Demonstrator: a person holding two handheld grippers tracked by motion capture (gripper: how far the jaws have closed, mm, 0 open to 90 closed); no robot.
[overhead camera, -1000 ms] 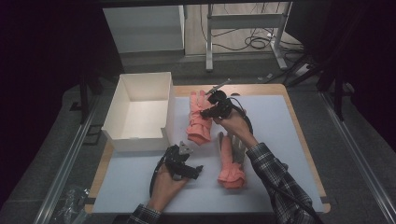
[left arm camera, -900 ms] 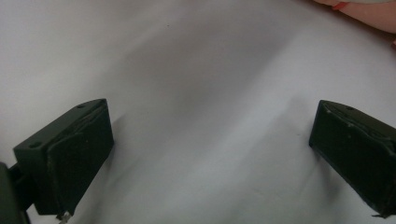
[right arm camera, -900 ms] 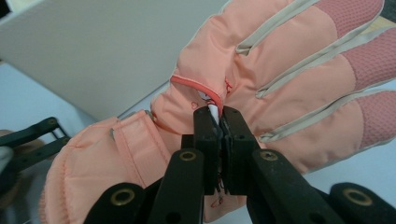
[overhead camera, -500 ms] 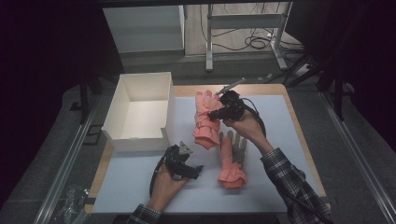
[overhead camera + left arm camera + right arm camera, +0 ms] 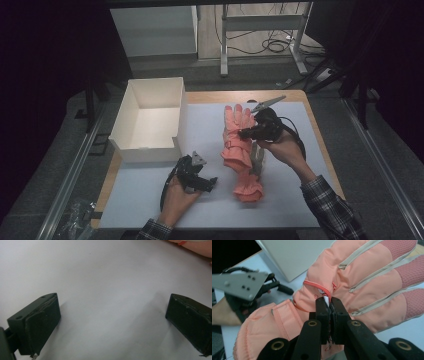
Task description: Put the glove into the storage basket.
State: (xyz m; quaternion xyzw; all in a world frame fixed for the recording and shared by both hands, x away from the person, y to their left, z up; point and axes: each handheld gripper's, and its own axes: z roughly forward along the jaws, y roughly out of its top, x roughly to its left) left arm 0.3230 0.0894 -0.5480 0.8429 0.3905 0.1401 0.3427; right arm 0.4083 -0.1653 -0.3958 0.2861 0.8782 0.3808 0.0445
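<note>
Jaws of left gripper (image 5: pixel 212 182) spread wide, nothing between, resting on mat. White box (image 5: pixel 131 116) beyond it holds nothing visible. Right gripper (image 5: pixel 242 133) clenched on upper pink glove (image 5: pixel 362 287) at palm, fingers away from jaws; second glove (image 5: pixel 248 187) below it, between grippers.

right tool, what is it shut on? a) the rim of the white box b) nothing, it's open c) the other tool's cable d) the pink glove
d: in the right gripper view the right tool has its jaws pinched together on the fabric of the pink glove, which the high view shows lifted by it beside the white box.
</note>
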